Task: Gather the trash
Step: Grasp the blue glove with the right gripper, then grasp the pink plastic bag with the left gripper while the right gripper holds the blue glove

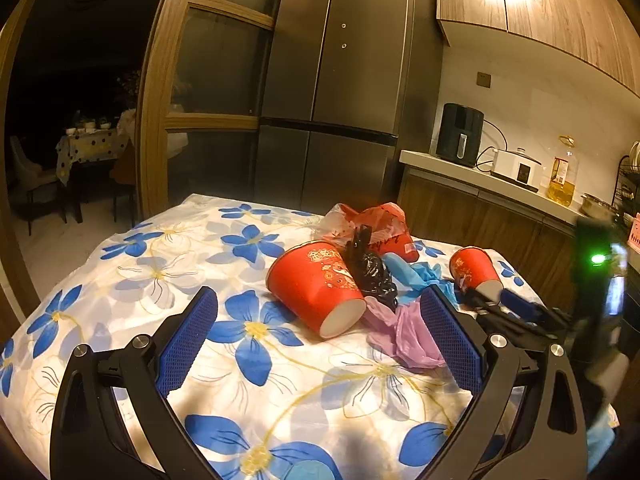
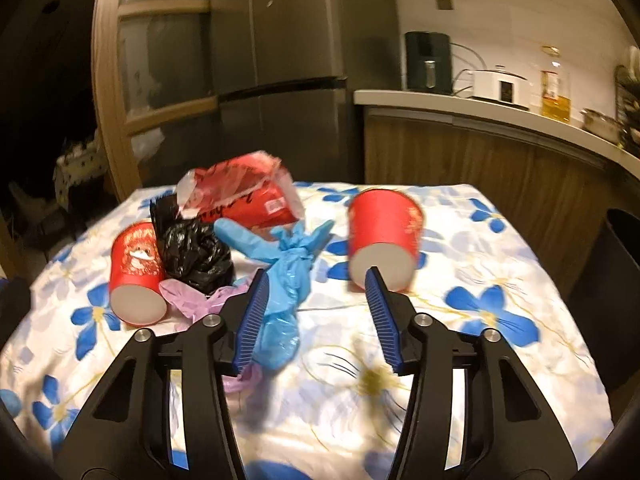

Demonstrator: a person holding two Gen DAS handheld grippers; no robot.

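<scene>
On the flowered tablecloth (image 1: 280, 408) lies a heap of trash: a tipped red paper cup (image 1: 316, 288), a knotted black bag (image 1: 370, 270), a red plastic bag (image 1: 376, 228), a blue glove (image 1: 412, 272) and a pink glove (image 1: 404, 332). A second red cup (image 2: 384, 236) lies on its side to the right. My left gripper (image 1: 320, 296) is open, short of the first cup. My right gripper (image 2: 317, 276) is open, its right fingertip by the second cup's base. The blue glove (image 2: 288, 264) lies along its left pad, unpinched. In the left wrist view the right gripper (image 1: 496, 300) shows beside that cup.
A dark bin (image 2: 616, 280) stands right of the table. Behind are a grey fridge (image 1: 332, 120) and a counter (image 2: 460, 100) with an air fryer (image 2: 428, 62), a white cooker and an oil bottle. A wooden door frame is at the left.
</scene>
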